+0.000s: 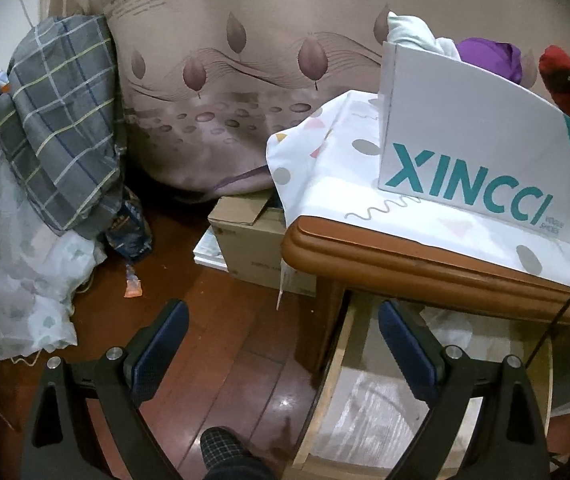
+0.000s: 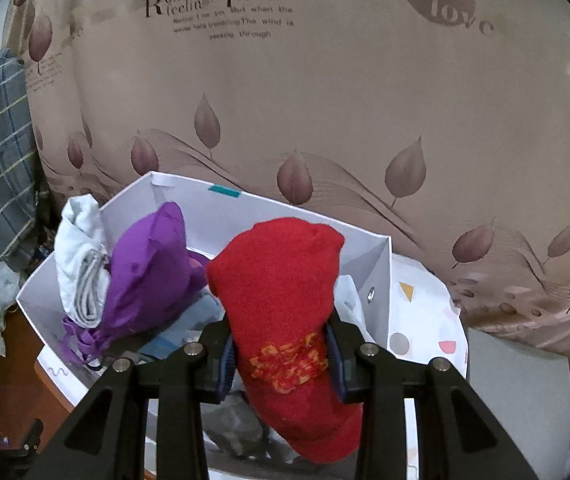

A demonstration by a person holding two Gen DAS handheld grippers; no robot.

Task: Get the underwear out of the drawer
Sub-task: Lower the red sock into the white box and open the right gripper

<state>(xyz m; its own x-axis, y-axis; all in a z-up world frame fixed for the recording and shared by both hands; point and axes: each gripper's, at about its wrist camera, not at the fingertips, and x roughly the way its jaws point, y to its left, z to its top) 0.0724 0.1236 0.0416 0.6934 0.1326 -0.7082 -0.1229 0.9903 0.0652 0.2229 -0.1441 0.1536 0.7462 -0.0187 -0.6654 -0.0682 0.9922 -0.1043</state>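
Note:
My right gripper [image 2: 281, 356] is shut on a rolled red garment [image 2: 281, 292] with orange embroidery, held over the open white box [image 2: 379, 280]. Inside the box lie a purple garment [image 2: 149, 264] and a rolled white one [image 2: 81, 264]. The left wrist view shows that box [image 1: 465, 148], lettered XINCCI, on a cloth-covered wooden cabinet [image 1: 405, 252], with the red garment [image 1: 561, 76] at the far right. My left gripper [image 1: 283, 344] is open and empty, low over the pulled-out drawer [image 1: 381, 412], whose pale lining shows.
A leaf-patterned curtain [image 2: 325, 100] hangs behind. A grey checked quilt [image 1: 57, 120] and white bedding [image 1: 13, 280] pile up on the left. A cardboard box [image 1: 245, 240] sits on the dark wood floor [image 1: 213, 360]. A person's slippered foot [image 1: 225, 452] shows at the bottom.

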